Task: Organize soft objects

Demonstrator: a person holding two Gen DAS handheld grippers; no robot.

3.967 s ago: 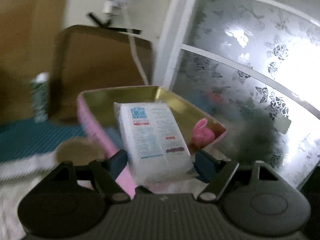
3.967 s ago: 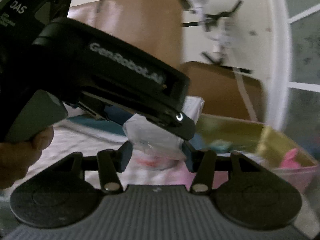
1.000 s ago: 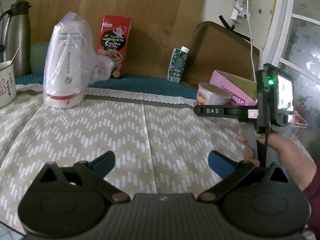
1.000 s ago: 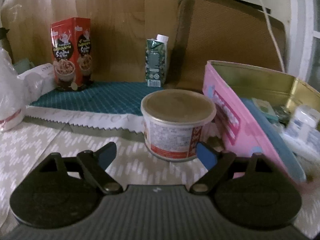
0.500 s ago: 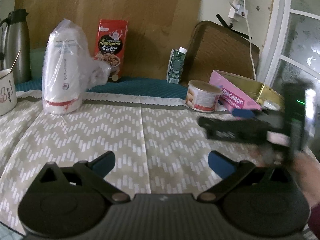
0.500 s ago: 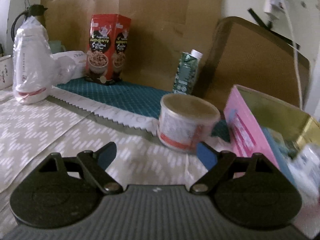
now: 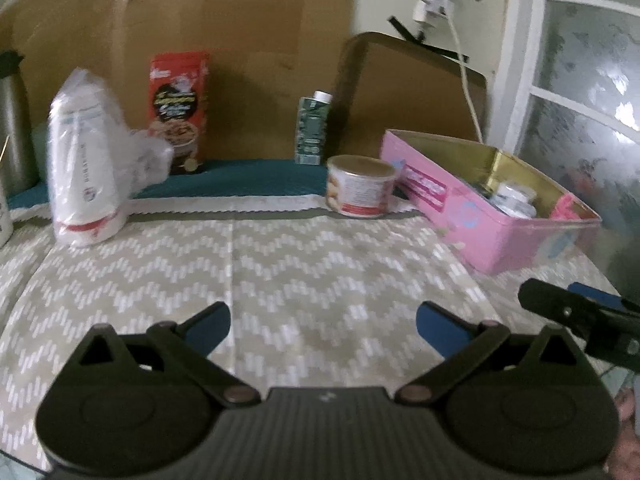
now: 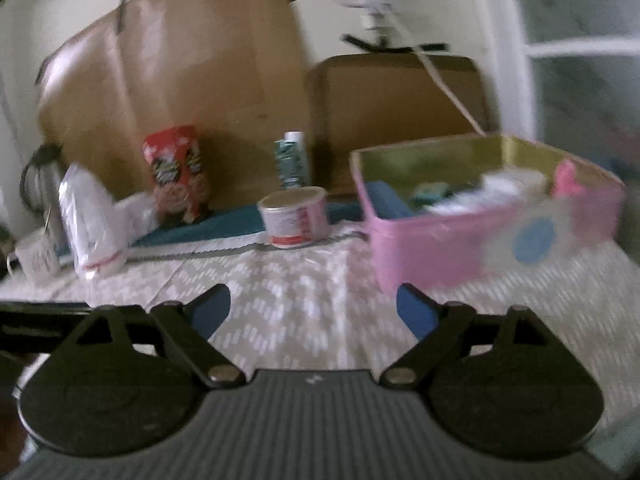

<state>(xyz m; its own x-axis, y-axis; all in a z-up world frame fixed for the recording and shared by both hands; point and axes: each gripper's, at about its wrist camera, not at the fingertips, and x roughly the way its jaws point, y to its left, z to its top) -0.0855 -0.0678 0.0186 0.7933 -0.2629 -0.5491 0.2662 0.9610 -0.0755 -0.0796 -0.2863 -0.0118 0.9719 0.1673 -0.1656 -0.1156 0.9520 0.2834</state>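
1. Left wrist view first: our left gripper (image 7: 322, 322) hangs over the near edge of the worktop (image 7: 280, 272), its blue-padded fingers (image 7: 208, 326) spread wide with nothing between them.
2. At the far left edge we see a steel flask (image 7: 12, 136), and just right of it a white bottle wrapped in clear plastic (image 7: 84, 172) standing upright on the patterned cloth.
3. Along the back edge, on a teal mat (image 7: 248, 178), stand a red snack box (image 7: 178, 110) and, further right, a small green carton (image 7: 314, 130), well apart from each other.
4. Right of centre a round tub with a brown lid (image 7: 360, 190) sits just beside the pink tin (image 7: 472, 216).
5. That pink tin lies open near the back right corner; inside we make out a white packet (image 7: 514, 200) and a pink soft item (image 7: 566, 206) at its right end.
6. At the right edge of this view our right gripper (image 7: 580, 312) shows only in part.
7. From the right wrist view, blurred by motion, our right gripper (image 8: 314, 308) also has its fingers (image 8: 414, 310) parted and empty, near the front wall of the pink tin (image 8: 440, 248), with the soft items (image 8: 500, 190) heaped inside it.
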